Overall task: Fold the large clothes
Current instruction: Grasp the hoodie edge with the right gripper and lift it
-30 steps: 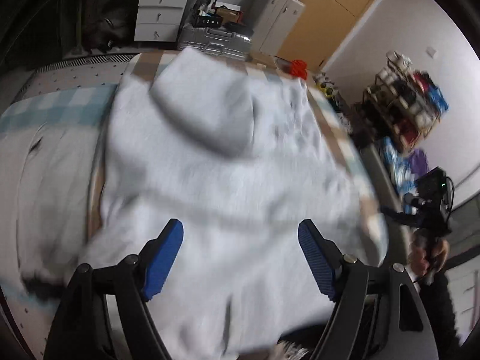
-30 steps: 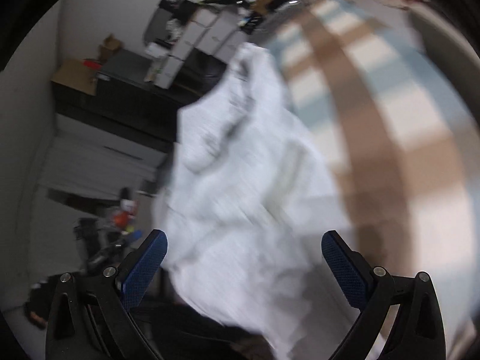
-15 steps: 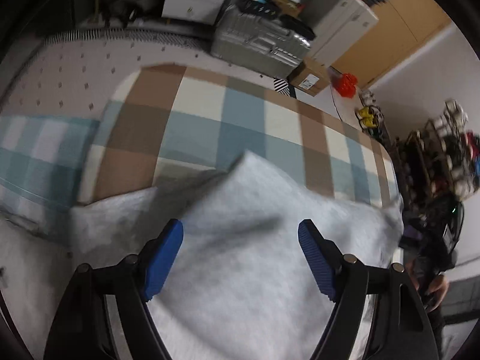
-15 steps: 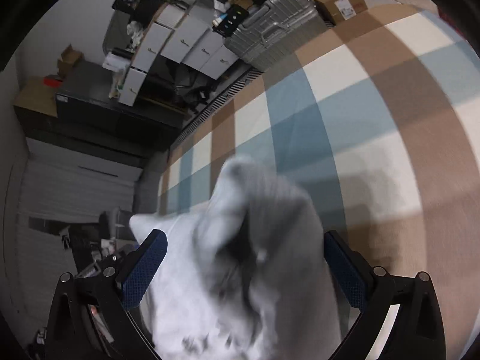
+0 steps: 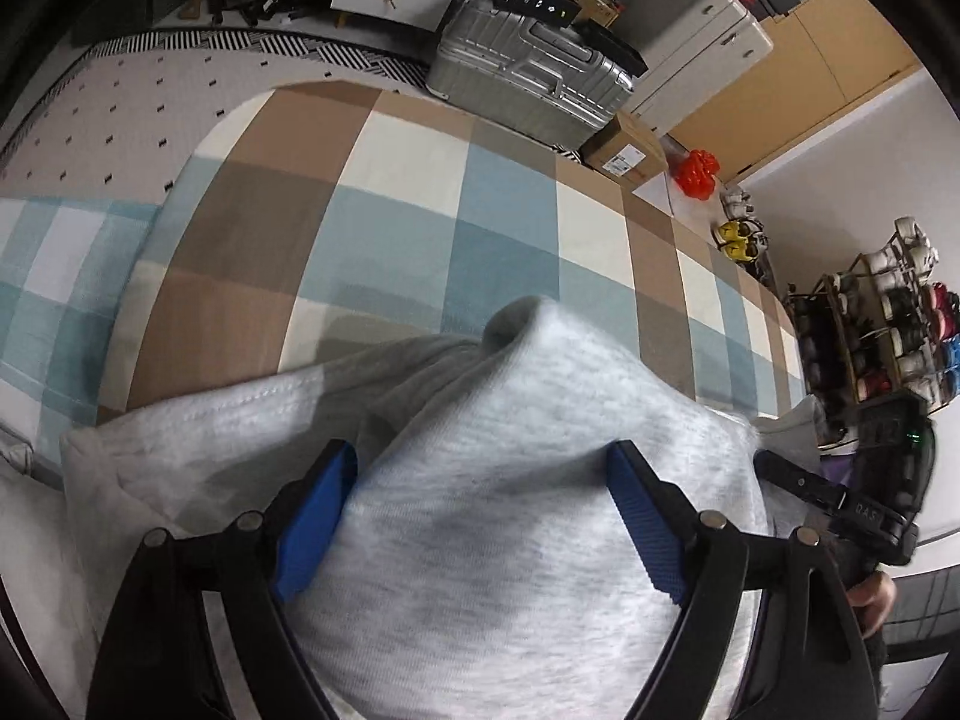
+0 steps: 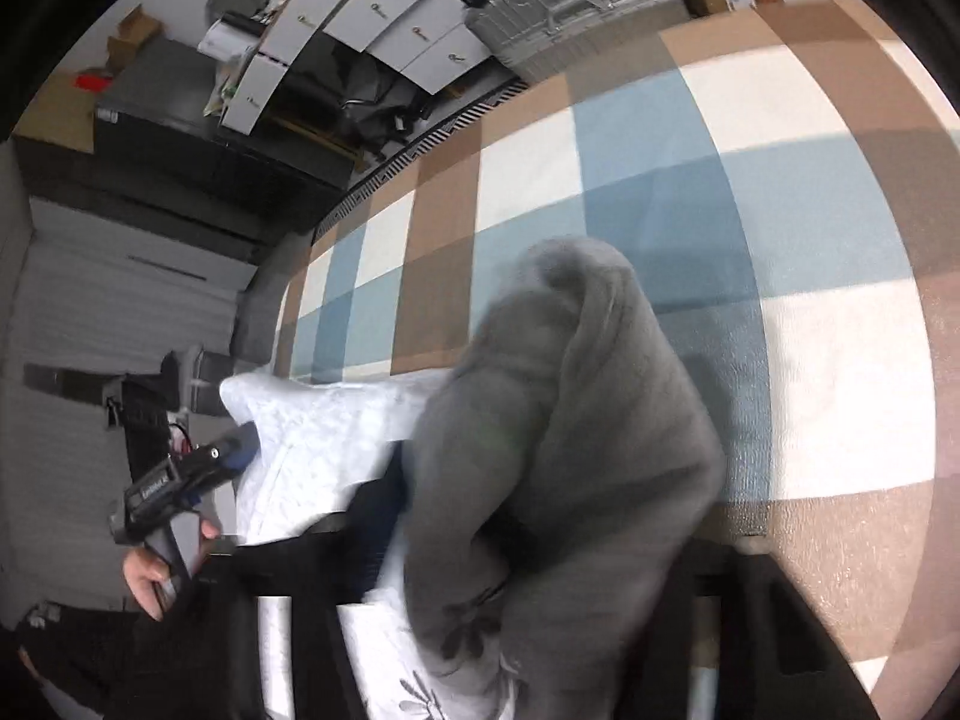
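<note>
A grey sweatshirt [image 5: 510, 540] lies bunched at the near edge of the plaid bed cover [image 5: 420, 210]. My left gripper [image 5: 480, 450] points down over it. Its blue pads [image 5: 318, 516] stand wide and the jaws are opening, with the cloth bulging up between them. In the right wrist view the same sweatshirt [image 6: 570, 420] is gathered into a tall fold. My right gripper [image 6: 540, 516] is closing on that fold, and the cloth hides most of both fingers. Each view also shows the other gripper: the right one [image 5: 840, 504] and the left one [image 6: 180, 480], held in a hand.
A white quilted cover with flower stitching [image 6: 336, 420] lies under the sweatshirt at the near side. Beyond the bed stand a silver suitcase [image 5: 528, 84], a cardboard box [image 5: 624, 150], white drawers [image 6: 372, 18] and a shoe rack [image 5: 888, 330].
Both grippers have dropped toward the near edge of the bed. The sweatshirt, spread out a second ago, is now bunched. The right jaws have narrowed onto the cloth.
</note>
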